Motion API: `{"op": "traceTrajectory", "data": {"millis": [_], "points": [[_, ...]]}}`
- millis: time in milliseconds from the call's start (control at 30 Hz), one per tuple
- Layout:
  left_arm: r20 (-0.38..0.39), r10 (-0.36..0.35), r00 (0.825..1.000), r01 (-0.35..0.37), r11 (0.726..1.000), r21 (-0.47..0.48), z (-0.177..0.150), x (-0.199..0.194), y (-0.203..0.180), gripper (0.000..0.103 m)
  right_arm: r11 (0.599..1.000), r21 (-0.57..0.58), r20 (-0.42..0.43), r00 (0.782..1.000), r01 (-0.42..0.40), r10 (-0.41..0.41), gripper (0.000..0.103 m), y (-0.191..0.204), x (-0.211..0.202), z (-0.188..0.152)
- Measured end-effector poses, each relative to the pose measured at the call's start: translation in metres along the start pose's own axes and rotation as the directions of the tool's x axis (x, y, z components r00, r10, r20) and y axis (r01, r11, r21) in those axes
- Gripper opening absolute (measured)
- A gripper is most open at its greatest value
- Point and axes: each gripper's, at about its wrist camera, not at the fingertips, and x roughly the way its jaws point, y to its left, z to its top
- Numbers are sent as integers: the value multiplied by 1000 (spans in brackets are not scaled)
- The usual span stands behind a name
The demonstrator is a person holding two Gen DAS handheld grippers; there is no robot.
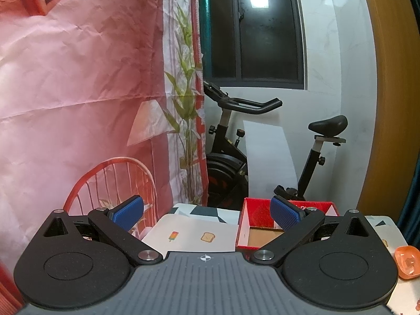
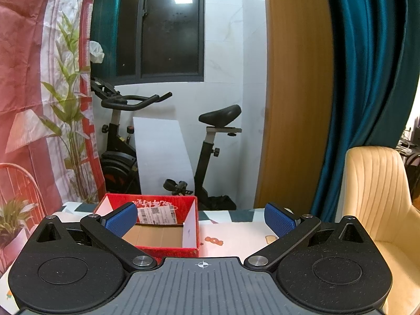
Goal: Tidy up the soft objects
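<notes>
Patterned tablecloth (image 2: 236, 233), red box (image 2: 157, 204), exercise bike (image 2: 210, 141)

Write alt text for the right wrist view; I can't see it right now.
The right tongs are open and empty above a table with a patterned cloth, facing an open red cardboard box whose visible floor looks bare. Behind the table stand an exercise bike, a teal curtain and a cream chair.

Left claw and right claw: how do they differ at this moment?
The left claw points between the pale placemat and the red box; the right claw has that box toward its left finger. An orange dish lies beside the left claw only. Both are open and empty.
</notes>
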Motion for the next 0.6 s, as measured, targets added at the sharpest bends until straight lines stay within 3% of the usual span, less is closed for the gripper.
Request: {"op": "traceTrajectory", "data": {"millis": [600], "points": [[-9, -3, 1000, 3, 1000, -2, 0, 3, 2, 103, 1000, -7, -12, 1000, 0, 0, 103, 5, 4, 2]]}}
